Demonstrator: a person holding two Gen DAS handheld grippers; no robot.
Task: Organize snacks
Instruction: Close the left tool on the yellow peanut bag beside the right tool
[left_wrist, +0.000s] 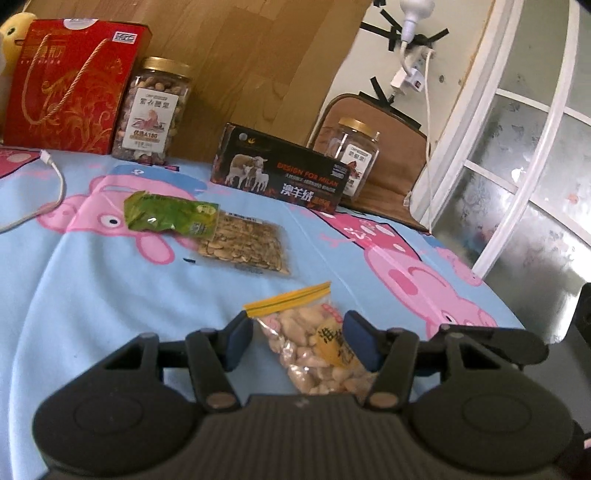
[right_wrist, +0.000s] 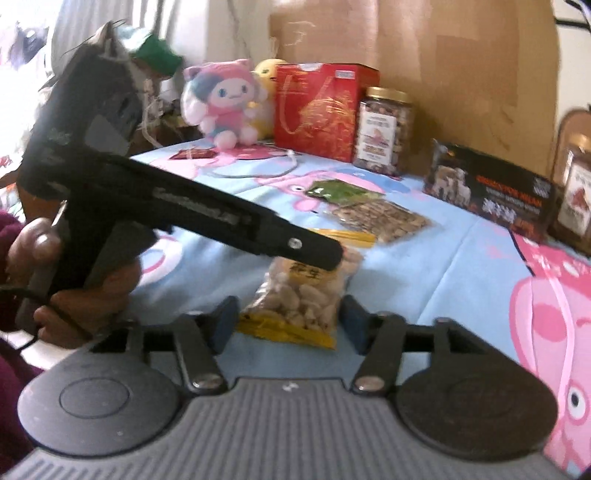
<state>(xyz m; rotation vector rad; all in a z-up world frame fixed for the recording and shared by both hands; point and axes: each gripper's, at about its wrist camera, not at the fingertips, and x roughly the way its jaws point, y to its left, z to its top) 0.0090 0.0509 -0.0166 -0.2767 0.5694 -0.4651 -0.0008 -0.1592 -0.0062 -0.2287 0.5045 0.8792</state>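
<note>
Bedside clutter around a cartoon-pig sheet

The blue sheet with its pink pig print is the landmark. At its far edge a pink plush doll sits with a yellow plush just behind it. A white charging cable trails over the sheet's far left part. A black wool-goods box printed with sheep stands on the sheet's far right part, with a brown cushion leaning beyond it. Above that, a white power strip hangs taped to the wall. A white-framed window runs along the sheet's right side.
</note>
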